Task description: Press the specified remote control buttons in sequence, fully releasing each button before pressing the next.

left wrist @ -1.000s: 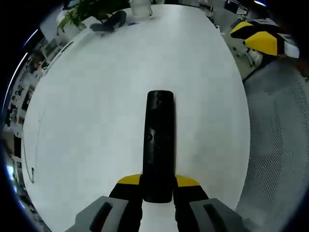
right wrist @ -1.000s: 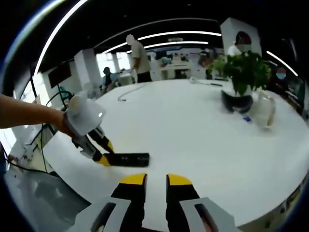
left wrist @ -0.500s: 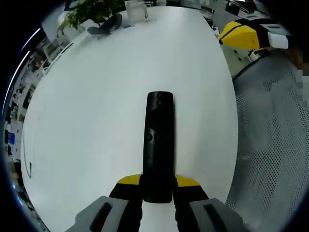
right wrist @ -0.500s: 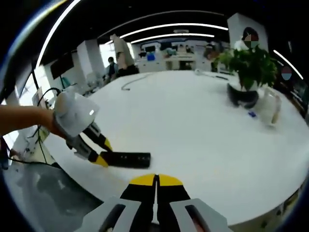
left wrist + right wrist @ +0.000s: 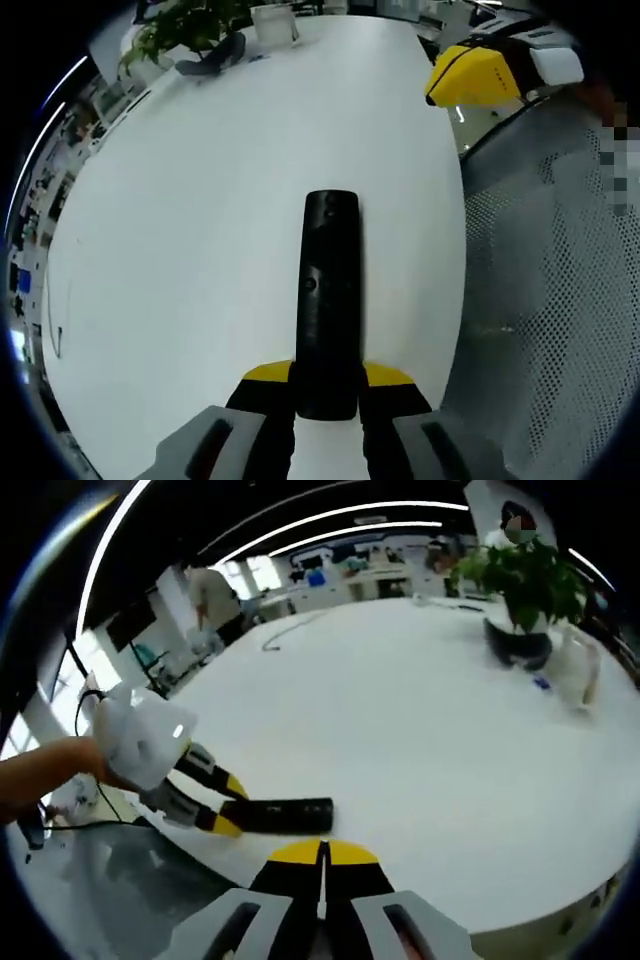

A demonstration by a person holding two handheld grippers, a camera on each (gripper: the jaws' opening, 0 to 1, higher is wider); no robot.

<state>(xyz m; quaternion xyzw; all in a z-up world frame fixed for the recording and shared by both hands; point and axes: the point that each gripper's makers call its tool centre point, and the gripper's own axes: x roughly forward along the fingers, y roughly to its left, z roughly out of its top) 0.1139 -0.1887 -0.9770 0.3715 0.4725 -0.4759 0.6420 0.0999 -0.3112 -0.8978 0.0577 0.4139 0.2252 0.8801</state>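
Note:
A long black remote control (image 5: 327, 300) lies lengthwise over the white table (image 5: 200, 220), its near end clamped between my left gripper's (image 5: 326, 378) yellow-tipped jaws. In the right gripper view the same remote (image 5: 285, 815) lies near the table's front edge, held by the left gripper (image 5: 212, 805) in a person's hand. My right gripper (image 5: 322, 852) is shut with nothing between its jaws, just in front of the remote and apart from it. It also enters the left gripper view as a yellow tip (image 5: 480, 75) at the upper right.
A potted plant (image 5: 530, 590) in a dark pot and a white jug (image 5: 580, 680) stand at the table's far side. A cable (image 5: 290, 630) lies across the far table. People stand in the background. Grey perforated flooring (image 5: 540, 300) lies beyond the table edge.
My right gripper went from open to shut and has come closer to the remote. The left gripper keeps its hold on the remote while both views have shifted.

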